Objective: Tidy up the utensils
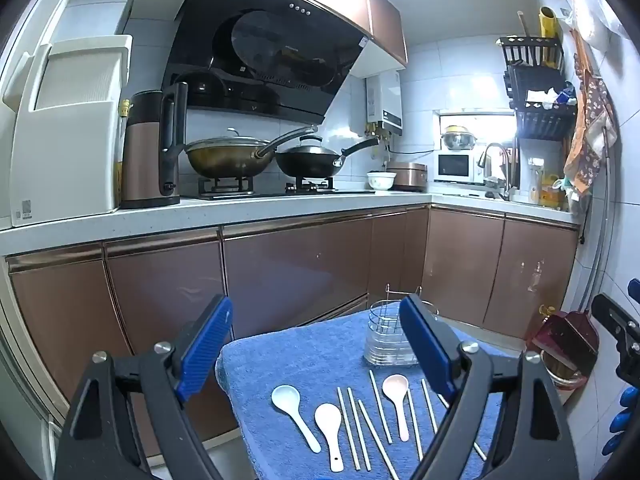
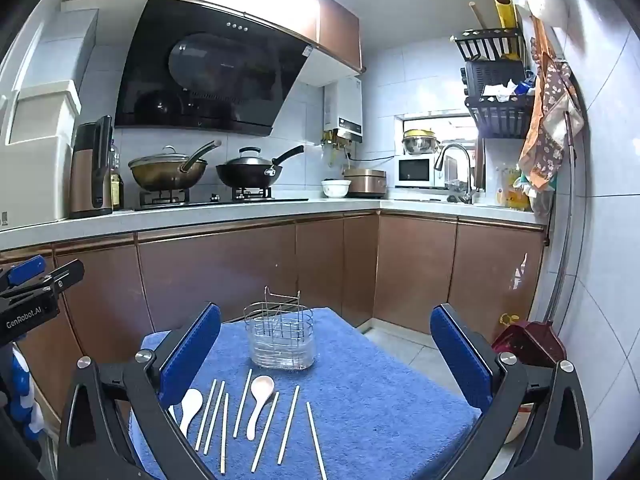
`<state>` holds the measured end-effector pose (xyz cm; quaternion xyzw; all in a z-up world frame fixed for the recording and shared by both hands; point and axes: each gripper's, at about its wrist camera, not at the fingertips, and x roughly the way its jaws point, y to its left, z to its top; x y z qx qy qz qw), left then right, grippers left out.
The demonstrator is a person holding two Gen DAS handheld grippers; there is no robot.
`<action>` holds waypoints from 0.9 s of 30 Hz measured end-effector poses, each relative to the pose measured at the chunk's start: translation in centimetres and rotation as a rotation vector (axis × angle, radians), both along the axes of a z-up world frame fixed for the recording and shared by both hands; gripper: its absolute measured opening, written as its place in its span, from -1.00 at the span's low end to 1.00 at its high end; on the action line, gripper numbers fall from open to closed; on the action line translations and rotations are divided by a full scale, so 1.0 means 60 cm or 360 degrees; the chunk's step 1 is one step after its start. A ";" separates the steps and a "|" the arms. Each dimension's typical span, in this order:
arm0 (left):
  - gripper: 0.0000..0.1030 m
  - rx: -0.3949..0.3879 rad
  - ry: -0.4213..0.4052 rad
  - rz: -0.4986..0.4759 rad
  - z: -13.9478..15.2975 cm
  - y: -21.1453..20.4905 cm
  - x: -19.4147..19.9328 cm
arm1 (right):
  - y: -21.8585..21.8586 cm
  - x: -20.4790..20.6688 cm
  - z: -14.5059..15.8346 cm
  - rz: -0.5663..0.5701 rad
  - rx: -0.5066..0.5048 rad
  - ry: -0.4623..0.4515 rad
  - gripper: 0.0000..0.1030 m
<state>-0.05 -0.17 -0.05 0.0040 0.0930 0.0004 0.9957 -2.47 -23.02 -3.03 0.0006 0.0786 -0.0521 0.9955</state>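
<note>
Left wrist view: left claw (image 1: 316,344) hovering above a surface draped in a blue towel (image 1: 280,356), its blue-padded jaws standing wide apart and holding nothing. Lying on the towel: a white spoon (image 1: 295,412) at far left, a second white spoon (image 1: 331,436) just beside it, a pink spoon (image 1: 398,402) further right, and pale chopsticks (image 1: 352,428) spread singly and in loose pairs among and beside them, all roughly parallel. Wire utensil holder (image 1: 386,336) standing upright at the towel's far edge, sitting in a clear tray, well apart from the spoons. Right wrist view: right claw (image 2: 326,354) hovering likewise over the same towel (image 2: 380,392), jaws gaping wide, gripping nothing; holder (image 2: 280,334) showing between the jaws, pink spoon (image 2: 259,400) and chopsticks (image 2: 288,424) lying nearer the camera. Kitchen counter with two woks (image 2: 168,172) running behind.
</note>
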 end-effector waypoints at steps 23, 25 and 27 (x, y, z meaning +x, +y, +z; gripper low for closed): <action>0.65 -0.0006 -0.0063 0.0010 0.004 0.014 -0.013 | 0.000 -0.013 0.002 -0.0034 -0.0007 -0.0002 0.99; 0.65 -0.0003 -0.0065 0.0017 0.005 0.013 -0.012 | -0.002 -0.013 0.003 -0.0031 -0.0009 -0.0006 0.99; 0.65 -0.0001 -0.0077 0.0025 0.005 0.010 -0.013 | -0.001 -0.012 0.001 -0.0033 -0.0010 -0.0009 0.99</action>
